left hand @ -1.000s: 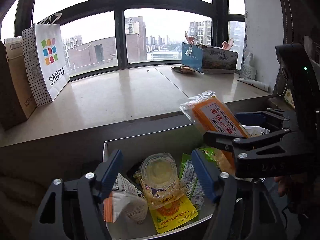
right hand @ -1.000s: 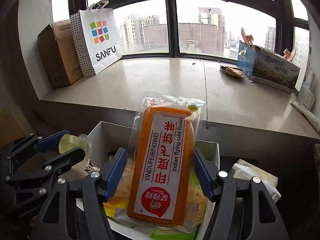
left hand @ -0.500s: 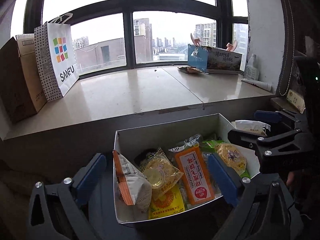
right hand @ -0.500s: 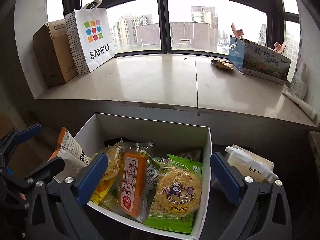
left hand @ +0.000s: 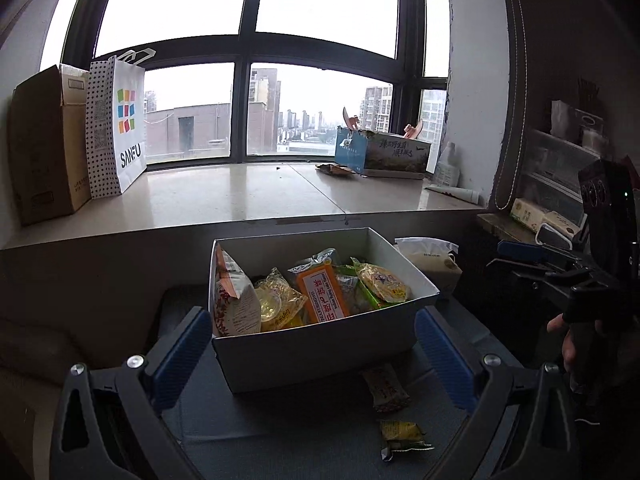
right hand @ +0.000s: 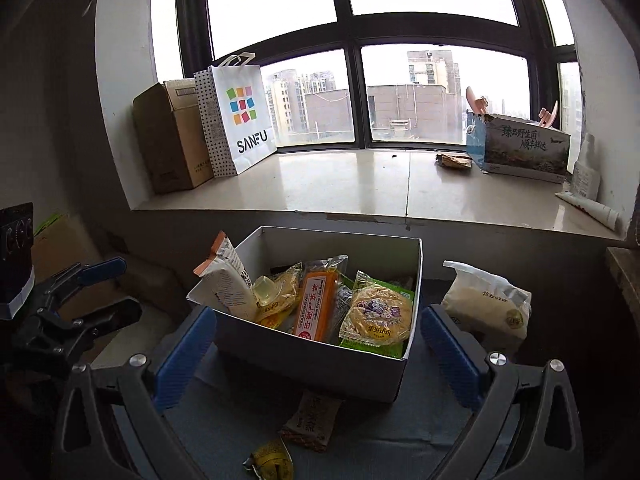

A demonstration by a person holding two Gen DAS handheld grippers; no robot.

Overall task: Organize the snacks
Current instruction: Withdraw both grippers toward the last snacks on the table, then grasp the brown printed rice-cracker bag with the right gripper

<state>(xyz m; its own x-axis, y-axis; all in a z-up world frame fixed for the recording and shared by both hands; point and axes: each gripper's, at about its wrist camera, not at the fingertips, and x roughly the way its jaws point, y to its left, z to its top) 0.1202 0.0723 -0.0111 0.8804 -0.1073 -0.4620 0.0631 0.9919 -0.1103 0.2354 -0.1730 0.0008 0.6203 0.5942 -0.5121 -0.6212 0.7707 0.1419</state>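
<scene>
A white cardboard box (right hand: 320, 356) on blue cloth holds crinkly snack packets, the orange cake pack (right hand: 318, 306) central. Both grippers, left (left hand: 312, 354) and right (right hand: 320, 354), have jaws spread empty. Two wrappers nearby are half-cropped.

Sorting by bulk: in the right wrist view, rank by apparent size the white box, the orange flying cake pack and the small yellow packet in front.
1. white box
2. orange flying cake pack
3. small yellow packet, partly cut off and nearer the camera, so its rank is unsure.

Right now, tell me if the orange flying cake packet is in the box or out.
In: the orange packet lies inside the white box among other snacks.
</scene>
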